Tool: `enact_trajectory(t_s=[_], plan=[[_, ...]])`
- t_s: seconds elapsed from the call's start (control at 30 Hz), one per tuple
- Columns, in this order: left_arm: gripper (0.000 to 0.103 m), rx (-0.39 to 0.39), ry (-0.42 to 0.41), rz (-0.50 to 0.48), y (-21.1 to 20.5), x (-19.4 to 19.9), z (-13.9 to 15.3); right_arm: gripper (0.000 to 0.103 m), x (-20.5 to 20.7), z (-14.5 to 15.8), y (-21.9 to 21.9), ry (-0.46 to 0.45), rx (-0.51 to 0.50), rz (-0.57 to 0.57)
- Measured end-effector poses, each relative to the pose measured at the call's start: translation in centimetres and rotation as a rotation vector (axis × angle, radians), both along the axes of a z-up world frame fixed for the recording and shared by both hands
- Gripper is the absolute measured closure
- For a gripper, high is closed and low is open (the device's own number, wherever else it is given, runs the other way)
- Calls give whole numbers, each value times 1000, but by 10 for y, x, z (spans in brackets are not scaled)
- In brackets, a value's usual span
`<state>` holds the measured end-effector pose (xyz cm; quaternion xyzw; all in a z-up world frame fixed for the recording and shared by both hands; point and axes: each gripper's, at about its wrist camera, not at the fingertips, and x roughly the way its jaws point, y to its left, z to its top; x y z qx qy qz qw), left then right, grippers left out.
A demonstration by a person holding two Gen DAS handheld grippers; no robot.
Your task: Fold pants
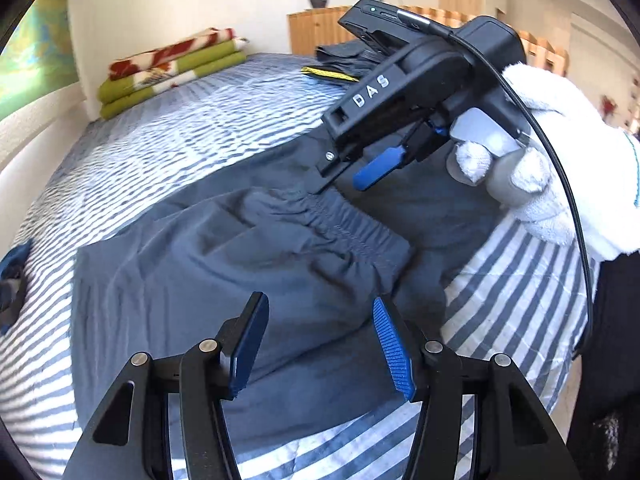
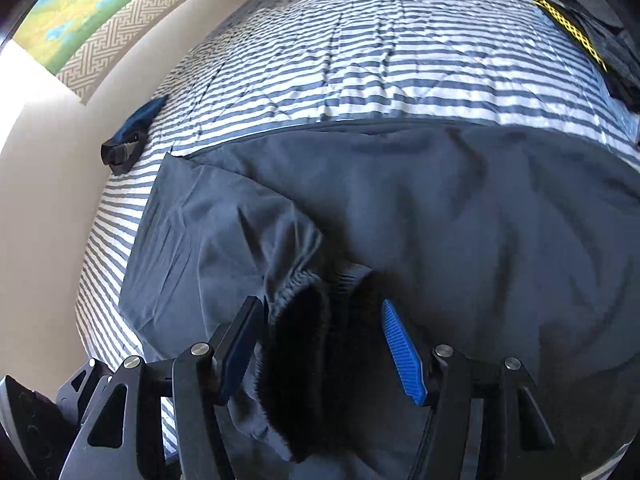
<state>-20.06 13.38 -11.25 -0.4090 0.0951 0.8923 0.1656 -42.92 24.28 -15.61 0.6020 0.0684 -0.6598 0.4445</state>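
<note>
Left wrist view: at the far left a folded green and red blanket [image 1: 172,74] lies at the head of the striped bed [image 1: 168,128]. The grey pants [image 1: 224,264] are spread across the bed's middle, doubled over, with the gathered elastic waistband [image 1: 340,232] on top. The left claw [image 1: 316,352] hovers over the cloth with its jaws apart and nothing between them. To the right, a white-gloved hand [image 1: 540,168] holds the right claw [image 1: 340,176], whose tip is at the waistband; its jaws stand apart.

Right wrist view: a small dark garment [image 2: 128,136] lies at the bed's left edge. The pants [image 2: 400,208] fill the centre, and the right claw [image 2: 324,356] stands half open over the waistband with its pads not pressing the cloth. A folded dark pile [image 2: 600,40] with a yellow strip sits at the upper right.
</note>
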Motion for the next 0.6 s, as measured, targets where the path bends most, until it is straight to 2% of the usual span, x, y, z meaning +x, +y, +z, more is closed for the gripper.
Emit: enact_trajectory(t_s=[0.1,0.23,0.4,0.5,0.53,0.6], plan=[[45,0,-41,-27,2,-12,-7,45,-12,-11,12,-97,-31,-24],[45,27,-107,7,-10,-25,-22,45,-13,-30,10,-175,-53,4],[45,63,-157,39,-14,-18,-38,44,-3,-37,-3,-176,-85,41],[45,69,-158,40,-11,-16,-41,44,2,-36,-11,-155,-102,50],[45,73,-158,40,-11,-13,-40,48,3,-34,-13,-143,-102,50],[45,84,-158,44,-13,-10,-38,64,8,-30,-15,-115,-100,62]])
